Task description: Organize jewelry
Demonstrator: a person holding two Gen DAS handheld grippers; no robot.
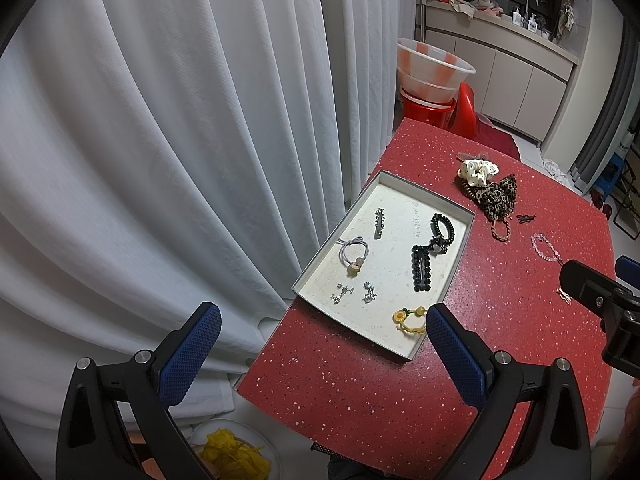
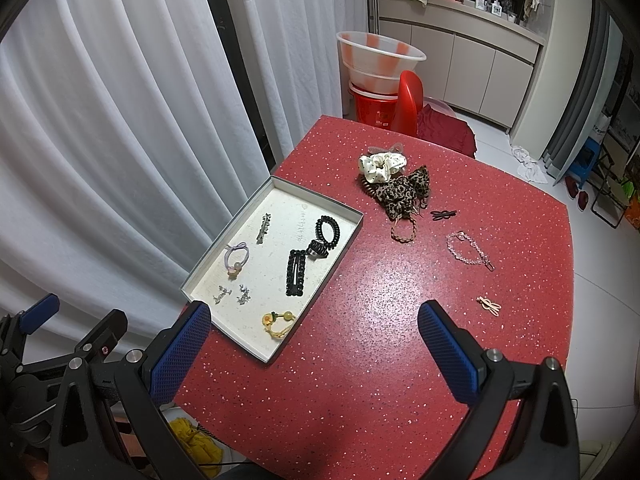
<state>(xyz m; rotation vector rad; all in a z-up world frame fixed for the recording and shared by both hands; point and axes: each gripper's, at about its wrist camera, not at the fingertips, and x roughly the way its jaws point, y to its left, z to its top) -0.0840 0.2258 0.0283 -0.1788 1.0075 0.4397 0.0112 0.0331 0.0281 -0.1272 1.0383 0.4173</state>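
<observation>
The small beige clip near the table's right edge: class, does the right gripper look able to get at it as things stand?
Probably yes. The right gripper is open and empty, and the beige clip lies alone on bare red table with nothing in between.

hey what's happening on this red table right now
A person holds two blue-padded grippers, the left gripper and the right gripper, both open and empty above the red speckled table. A shallow white tray already holds hair ties, clips and earrings. Still loose on the table: a cream scrunchie, a leopard-print scrunchie, a clear beaded bracelet and a small pink hair clip.
</observation>
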